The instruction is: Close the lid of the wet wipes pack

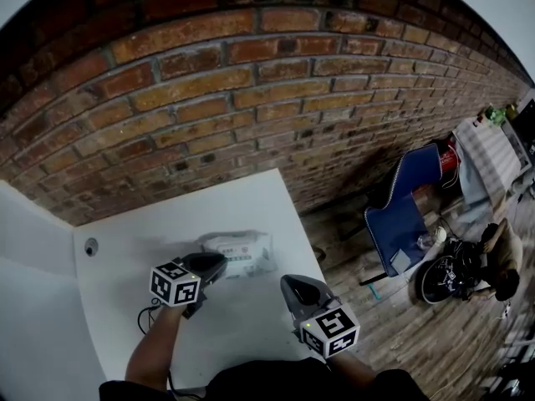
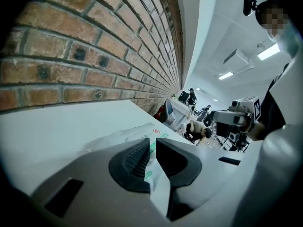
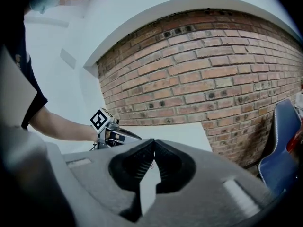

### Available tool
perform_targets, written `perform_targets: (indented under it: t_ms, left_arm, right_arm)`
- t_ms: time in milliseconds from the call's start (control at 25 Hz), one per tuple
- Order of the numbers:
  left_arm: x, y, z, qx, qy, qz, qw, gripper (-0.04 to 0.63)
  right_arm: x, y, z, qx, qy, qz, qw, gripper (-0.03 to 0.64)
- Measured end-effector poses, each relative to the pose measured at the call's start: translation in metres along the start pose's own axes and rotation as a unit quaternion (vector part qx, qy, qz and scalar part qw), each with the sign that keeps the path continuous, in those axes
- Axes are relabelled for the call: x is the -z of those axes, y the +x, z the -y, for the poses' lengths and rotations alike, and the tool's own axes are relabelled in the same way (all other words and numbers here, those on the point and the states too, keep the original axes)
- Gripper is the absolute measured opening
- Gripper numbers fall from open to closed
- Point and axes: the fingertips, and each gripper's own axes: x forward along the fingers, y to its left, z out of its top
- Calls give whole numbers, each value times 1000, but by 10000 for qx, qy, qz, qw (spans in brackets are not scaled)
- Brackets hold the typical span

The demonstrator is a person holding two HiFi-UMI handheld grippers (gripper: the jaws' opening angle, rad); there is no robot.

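The wet wipes pack [image 1: 240, 253], white with green print, lies on the white table [image 1: 251, 199] near its middle. My left gripper [image 1: 219, 263] reaches it from the near left, its tips at the pack's near-left end. In the left gripper view the pack [image 2: 124, 137] lies just beyond my left gripper [image 2: 151, 144], whose jaws stand a narrow gap apart; I see nothing pinched between them. The lid is hidden. My right gripper [image 1: 290, 284] hovers to the right of the pack, apart from it. In its own view my right gripper [image 3: 153, 142] has its tips touching, with nothing held.
A brick wall [image 1: 251, 98] runs behind the table. A round cable hole [image 1: 90, 246] sits at the table's left, with a cable [image 1: 147, 315] below the left arm. Off the right edge, on a wooden floor, are a blue chair [image 1: 401, 215] and a seated person [image 1: 500, 261].
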Motion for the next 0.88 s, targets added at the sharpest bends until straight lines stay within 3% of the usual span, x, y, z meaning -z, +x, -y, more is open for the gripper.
perform_targets:
  t_ms: [600,880]
  left_arm:
    - [10,1,-6,-769,421,97,9961,14]
    - [14,2,-7,-940,535,147,9940,14]
  right_arm:
    - [-10,58,-8,-391,-477,-65,9981,-2]
    - [-3,86,-26,-638,-439,-196,9968,-2]
